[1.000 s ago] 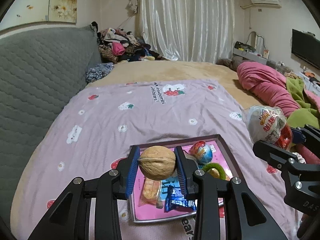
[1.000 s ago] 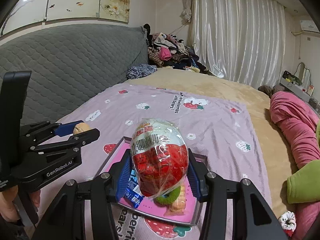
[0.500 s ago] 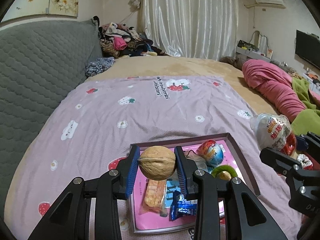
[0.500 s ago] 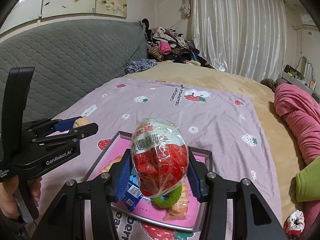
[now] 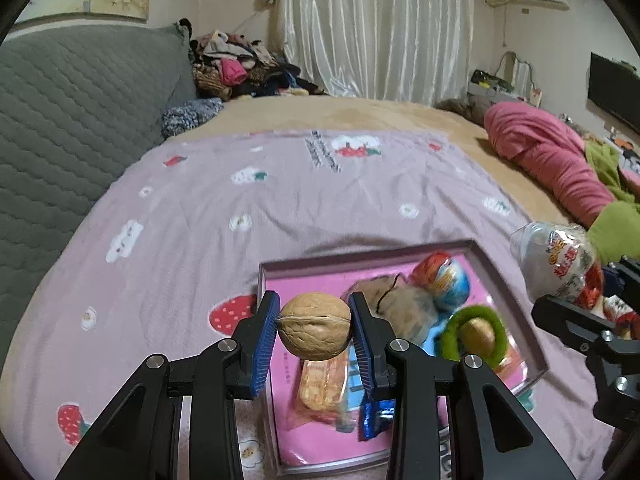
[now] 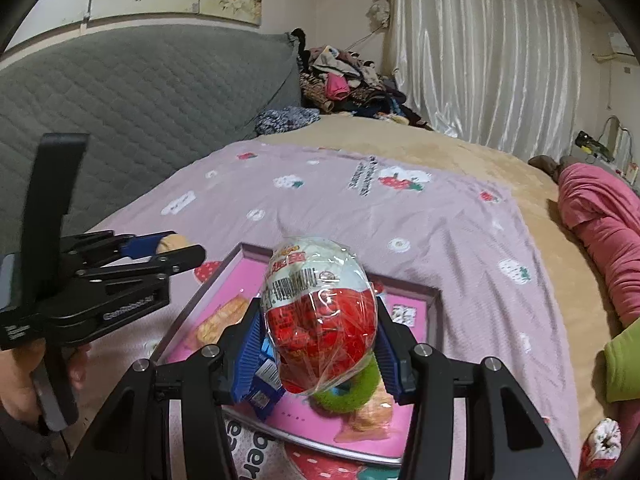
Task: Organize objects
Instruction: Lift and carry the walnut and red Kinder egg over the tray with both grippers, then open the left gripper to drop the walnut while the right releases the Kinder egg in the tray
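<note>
Both grippers have come lower toward the tray since the earlier frames, and the tray now looks larger and closer under them.

On the left, the left gripper (image 5: 314,326) is clenched on a walnut (image 5: 315,325), its blue pads (image 5: 264,344) pressing on the two sides of the shell. The walnut hangs above the near left part of the tray (image 5: 360,258), which lies on the lilac sheet (image 5: 200,200) with a strawberry print. Inside the tray are a biscuit pack (image 5: 318,390), a blue wrapper (image 5: 374,414), a small foil egg (image 5: 444,280) and a green ring (image 5: 476,336).

On the right, the right gripper (image 6: 320,344) is grasping a big wrapped egg (image 6: 320,316), red below and white above, in loose clear film. It hangs over the middle of the tray, above the green ring.

The step in hand seems to be placing both things into the tray. To do it well, each should go down over a free pink spot, not on top of other items. The walnut is round and can roll, so it is better to open the jaws only when it almost touches the bottom. The egg is tall and its film is slippery, so it may tip; laying it near the tray wall could help.
</note>
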The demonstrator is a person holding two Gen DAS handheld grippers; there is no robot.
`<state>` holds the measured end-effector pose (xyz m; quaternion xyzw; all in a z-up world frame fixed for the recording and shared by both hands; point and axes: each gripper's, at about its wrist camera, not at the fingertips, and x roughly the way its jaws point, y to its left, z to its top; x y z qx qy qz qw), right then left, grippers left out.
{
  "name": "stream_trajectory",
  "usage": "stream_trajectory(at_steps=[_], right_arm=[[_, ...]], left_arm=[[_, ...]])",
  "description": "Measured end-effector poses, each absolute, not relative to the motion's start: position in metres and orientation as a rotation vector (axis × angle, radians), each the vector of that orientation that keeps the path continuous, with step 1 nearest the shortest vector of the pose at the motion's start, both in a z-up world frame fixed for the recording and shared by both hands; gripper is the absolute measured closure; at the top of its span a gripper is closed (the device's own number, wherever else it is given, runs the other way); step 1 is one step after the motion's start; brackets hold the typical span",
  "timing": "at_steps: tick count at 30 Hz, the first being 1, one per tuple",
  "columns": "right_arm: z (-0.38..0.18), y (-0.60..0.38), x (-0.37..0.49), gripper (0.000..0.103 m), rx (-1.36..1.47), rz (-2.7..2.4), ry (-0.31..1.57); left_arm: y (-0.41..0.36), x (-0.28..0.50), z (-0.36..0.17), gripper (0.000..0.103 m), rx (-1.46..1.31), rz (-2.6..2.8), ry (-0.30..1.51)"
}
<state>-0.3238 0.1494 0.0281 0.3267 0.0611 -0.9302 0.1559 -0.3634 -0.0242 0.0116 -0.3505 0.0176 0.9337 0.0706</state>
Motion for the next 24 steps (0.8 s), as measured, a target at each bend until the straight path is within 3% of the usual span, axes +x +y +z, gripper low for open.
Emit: stream_trajectory(at_steps=[12, 24], right_arm=[[-0.028, 0.15, -0.342, 0.052, 1.009, -2.648, 0.085], [-0.076, 0.135, -0.365, 0.052, 1.122, -2.628, 0.234]], left_arm=[[-0.014, -0.382, -0.054, 0.066, -1.079, 2.766, 0.032], [0.009, -0.397, -0.078, 0.066, -1.104, 2.726, 0.132]])
